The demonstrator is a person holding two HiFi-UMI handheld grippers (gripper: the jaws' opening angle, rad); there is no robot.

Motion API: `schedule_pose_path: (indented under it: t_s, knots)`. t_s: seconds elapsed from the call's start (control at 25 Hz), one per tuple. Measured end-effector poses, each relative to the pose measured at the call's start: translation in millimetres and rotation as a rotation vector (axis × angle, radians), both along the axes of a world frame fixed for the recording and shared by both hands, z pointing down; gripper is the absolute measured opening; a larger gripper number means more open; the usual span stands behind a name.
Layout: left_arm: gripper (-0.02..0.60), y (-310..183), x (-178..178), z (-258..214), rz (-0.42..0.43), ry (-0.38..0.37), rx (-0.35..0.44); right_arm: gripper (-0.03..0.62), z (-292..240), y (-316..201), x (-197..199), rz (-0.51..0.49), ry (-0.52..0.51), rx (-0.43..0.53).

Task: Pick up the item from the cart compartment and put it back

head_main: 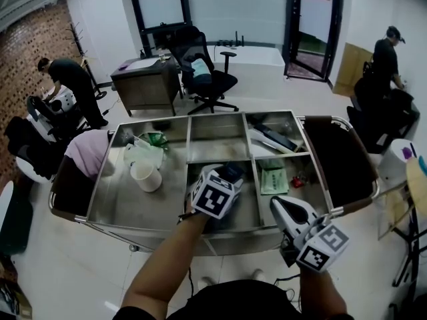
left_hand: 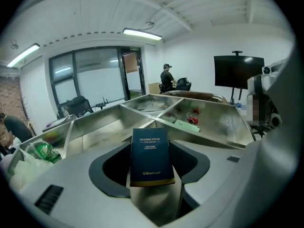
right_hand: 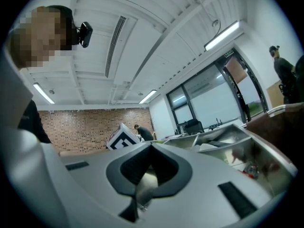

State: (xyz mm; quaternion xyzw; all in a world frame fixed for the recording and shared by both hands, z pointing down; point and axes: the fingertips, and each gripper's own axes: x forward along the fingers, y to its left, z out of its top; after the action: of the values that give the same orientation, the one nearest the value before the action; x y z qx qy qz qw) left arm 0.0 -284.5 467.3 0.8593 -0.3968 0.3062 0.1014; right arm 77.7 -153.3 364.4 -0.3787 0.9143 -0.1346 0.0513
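**Holding a small box over the cart's middle compartment**

Looking down from the head view, a steel cart (head_main: 113,202) split into compartments fills the frame. At its far left end, a pink cloth (head_main: 88,151) hangs over the handle. The large left compartment holds a clear bag (head_main: 141,153) and a white cup (head_main: 145,177), both well clear of the work.

At the centre, the left hand-held gripper (head_main: 227,180) is clamped on a dark blue box (left_hand: 152,155). Its jaws stand wide because the box itself is wide, and they press on the box's two sides. The box stands upright between them with its printed face toward the gripper's camera, so the grip looks square and secure. It hangs above the front middle compartment (head_main: 248,209), tilted downward toward the floor of that bay. This seems to be the put-back step, with the box not yet resting on the steel.

Further right, the front right compartment contains a green packet (head_main: 273,179) and some small red bits (head_main: 298,179). The compartment behind it holds a long dark item that is too small to name.

At the near right, the right hand-held gripper (head_main: 280,207) hovers by the cart's front edge. Its jaws are pressed together with nothing between them, and it is apparently parked out of the way. A dark cloth (head_main: 337,159) covers the cart's right end.
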Motion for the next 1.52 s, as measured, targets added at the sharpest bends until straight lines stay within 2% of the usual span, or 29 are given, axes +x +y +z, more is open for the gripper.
schedule_pose_path:
  t_s: [0.16,0.28,0.32,0.4,0.68,0.84,0.88,0.92,0.96,1.04,1.28,1.4,1.52]
  knots:
    - [0.249,-3,-2,12,-0.001,-0.030,-0.030,0.014,1,0,2,0.004,0.001,-0.003]
    - [0.254,-3,2,15,0.033,-0.062,-0.032,0.014,0,-1,1,0.002,0.002,-0.002]
    - [0.279,-4,3,13,0.042,-0.064,-0.019,0.014,0,-1,1,0.001,0.003,-0.001]
    - [0.291,-4,6,9,0.048,-0.054,0.000,0.014,0,-2,0,-0.002,0.006,-0.001]
    - [0.291,-3,-2,11,0.012,-0.032,-0.027,0.014,-2,-2,-3,-0.007,0.010,0.003]
    - [0.290,-2,-5,3,-0.021,0.059,-0.025,0.014,-3,-1,-4,-0.010,0.010,0.006]
    - [0.272,-3,-8,-3,-0.042,0.091,-0.008,0.014,-3,-1,-4,-0.010,0.010,0.006]
    - [0.162,-6,-12,-8,-0.068,0.125,0.013,0.014,-3,-1,-4,-0.010,0.011,0.005]
    - [0.018,-9,-15,-14,-0.091,0.159,0.031,0.014,-2,-1,-4,-0.010,0.011,0.004]
    - [0.000,-10,-21,-21,-0.117,0.202,0.046,0.014,-1,0,-5,-0.011,0.011,0.002]
    - [0.000,-4,-35,-45,-0.153,0.248,0.123,0.014,0,1,-8,-0.014,0.008,-0.001]
    - [0.000,5,-39,-67,-0.157,0.324,0.180,0.014,0,1,-10,-0.019,0.008,0.002]
    - [0.000,24,-48,-97,-0.170,0.404,0.271,0.014,-3,1,-12,-0.023,0.003,0.008]
